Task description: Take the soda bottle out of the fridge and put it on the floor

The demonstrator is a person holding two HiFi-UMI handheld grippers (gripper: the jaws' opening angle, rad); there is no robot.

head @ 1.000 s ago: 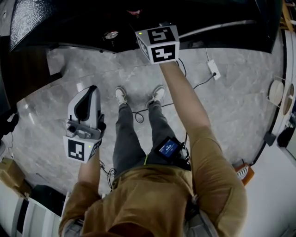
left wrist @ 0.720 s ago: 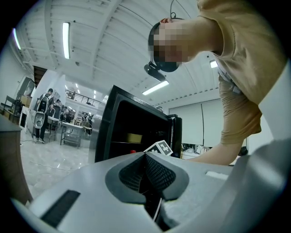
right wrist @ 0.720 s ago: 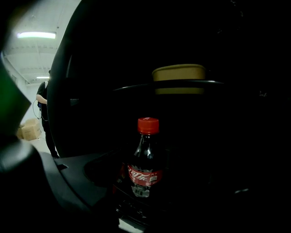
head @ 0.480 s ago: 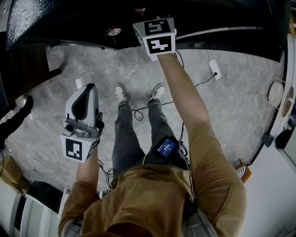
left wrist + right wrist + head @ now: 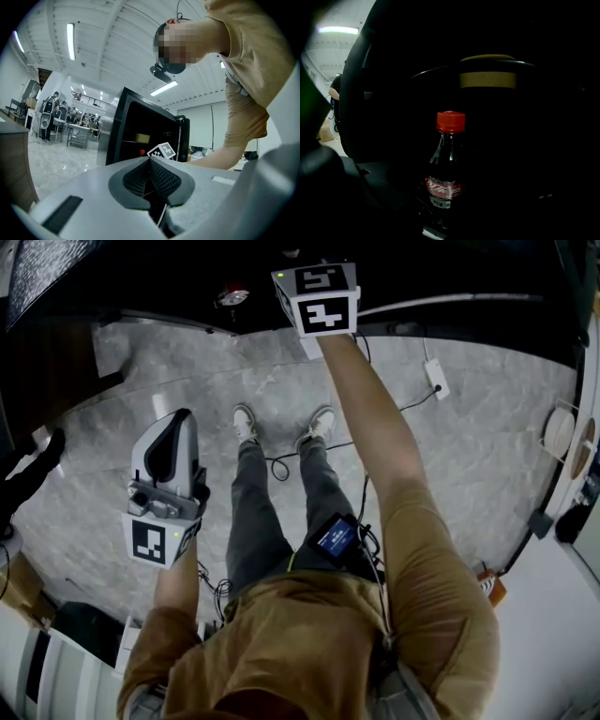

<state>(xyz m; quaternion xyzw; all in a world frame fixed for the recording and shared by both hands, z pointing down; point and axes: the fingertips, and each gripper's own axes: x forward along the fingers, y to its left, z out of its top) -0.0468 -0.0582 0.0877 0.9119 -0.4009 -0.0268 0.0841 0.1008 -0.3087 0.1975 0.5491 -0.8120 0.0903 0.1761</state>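
Inside the dark fridge [image 5: 450,277] the soda bottle [image 5: 446,161] stands upright, red cap on top, straight ahead of the right gripper [image 5: 319,298], the nearer tool. Its jaws are lost in the darkness, so I cannot tell their opening. The left gripper [image 5: 172,442] hangs over the floor [image 5: 469,437], jaws together, empty.

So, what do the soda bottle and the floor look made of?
Dark soda bottle with red cap: clear glossy plastic probably, given highlights on its neck; glass not excluded. Grey veined floor: polished marble-look stone or tile, faintly reflective.
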